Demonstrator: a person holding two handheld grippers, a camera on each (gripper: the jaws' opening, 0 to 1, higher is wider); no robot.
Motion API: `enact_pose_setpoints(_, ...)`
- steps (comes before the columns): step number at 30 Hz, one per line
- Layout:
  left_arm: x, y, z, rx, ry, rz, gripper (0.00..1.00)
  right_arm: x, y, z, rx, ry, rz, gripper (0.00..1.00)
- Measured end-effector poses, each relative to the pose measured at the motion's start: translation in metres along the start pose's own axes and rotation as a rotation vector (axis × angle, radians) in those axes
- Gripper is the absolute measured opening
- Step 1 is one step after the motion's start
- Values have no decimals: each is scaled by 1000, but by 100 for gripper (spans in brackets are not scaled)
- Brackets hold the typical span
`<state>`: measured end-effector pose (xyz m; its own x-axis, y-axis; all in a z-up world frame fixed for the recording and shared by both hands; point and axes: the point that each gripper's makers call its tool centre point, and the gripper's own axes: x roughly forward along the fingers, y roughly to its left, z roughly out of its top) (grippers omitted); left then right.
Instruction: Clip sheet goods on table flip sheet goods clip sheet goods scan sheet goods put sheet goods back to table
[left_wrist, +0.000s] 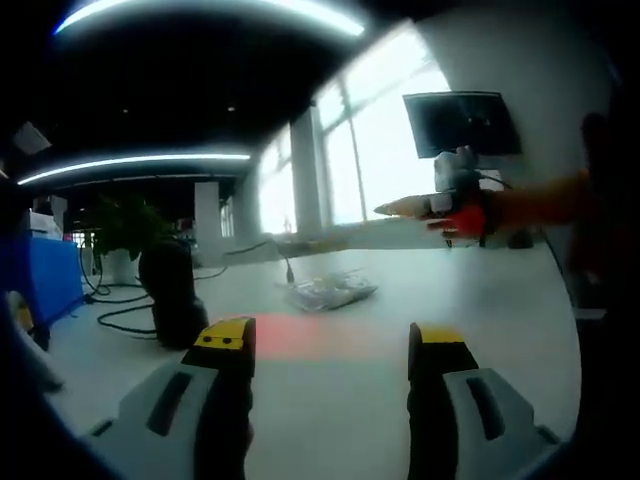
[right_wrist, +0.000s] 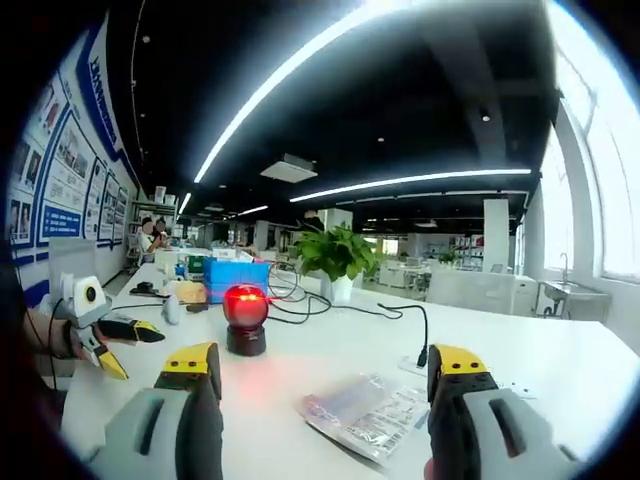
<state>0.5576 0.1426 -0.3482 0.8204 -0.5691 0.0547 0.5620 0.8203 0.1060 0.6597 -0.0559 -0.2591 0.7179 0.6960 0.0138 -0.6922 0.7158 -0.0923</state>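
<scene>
Packet lies flat on tabletop between the right tongs, unclipped — both tongs wide, empty; scanner beyond. Whole sequence looks undone.

Ceiling light strips shone against a dark ceiling; window glare washed out the soft left gripper view (fisheye bent the edges).

Open office, dark ceiling with long light strips. White counter, cables across it. Bright windows along one side. Wall with blue poster panels. Potted plant, monitor, blue bin.
</scene>
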Motion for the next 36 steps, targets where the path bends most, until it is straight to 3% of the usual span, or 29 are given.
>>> enact_pose_setpoints(3, 0, 1, 1, -12, -6, 5, 54, -11, 2, 6, -1, -15, -9, 79)
enact_pose_setpoints(8, -3, 9, 5, -39, -31, 27, 54, -21, -17, 5, 9, -16, -44, 78)
enact_pose_setpoints(36, -2, 13, 5, -53, -33, 45, 54, -88, -25, -12, 44, -45, -138, 75)
